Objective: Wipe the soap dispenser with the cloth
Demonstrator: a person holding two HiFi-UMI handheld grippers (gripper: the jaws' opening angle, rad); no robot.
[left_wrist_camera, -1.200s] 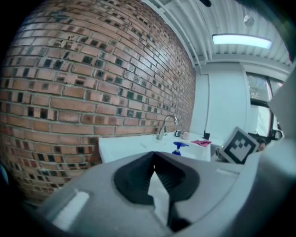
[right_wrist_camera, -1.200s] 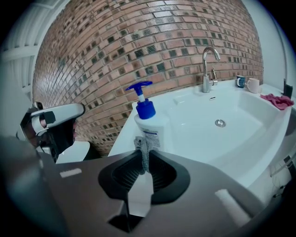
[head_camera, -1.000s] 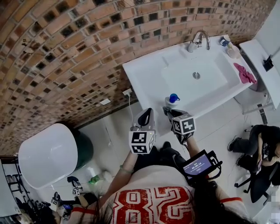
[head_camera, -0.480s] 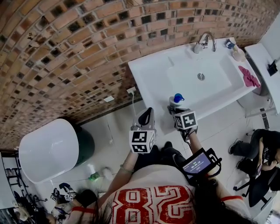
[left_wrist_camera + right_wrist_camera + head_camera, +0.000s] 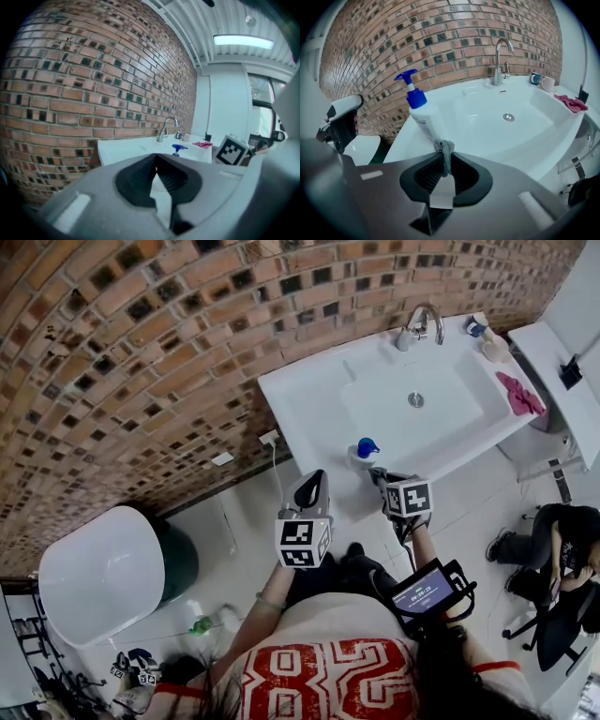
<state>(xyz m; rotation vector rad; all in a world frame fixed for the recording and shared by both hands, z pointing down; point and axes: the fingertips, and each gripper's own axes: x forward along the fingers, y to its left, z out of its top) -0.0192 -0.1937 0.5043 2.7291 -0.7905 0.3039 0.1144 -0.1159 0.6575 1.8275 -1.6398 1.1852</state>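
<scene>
- R gripper (image 5: 446, 164) pinches a grey cloth (image 5: 446, 151), w/ the bunched end sticking out past the tips.
- Cloth end sits right at the lower side of the soap dispenser (image 5: 422, 112); can't tell if touching.
- Dispenser upright, blue pump, on front rim of sink (image 5: 309, 395).
- L gripper (image 5: 156, 157) tips pressed together, nothing in it, held over floor, left of dispenser.

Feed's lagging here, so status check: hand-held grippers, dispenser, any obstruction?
Left hand-held gripper shut, empty. Right hand-held gripper shut on grey cloth, low beside soap dispenser; contact unclear. Dispenser upright on sink edge. Nothing in between.
</scene>
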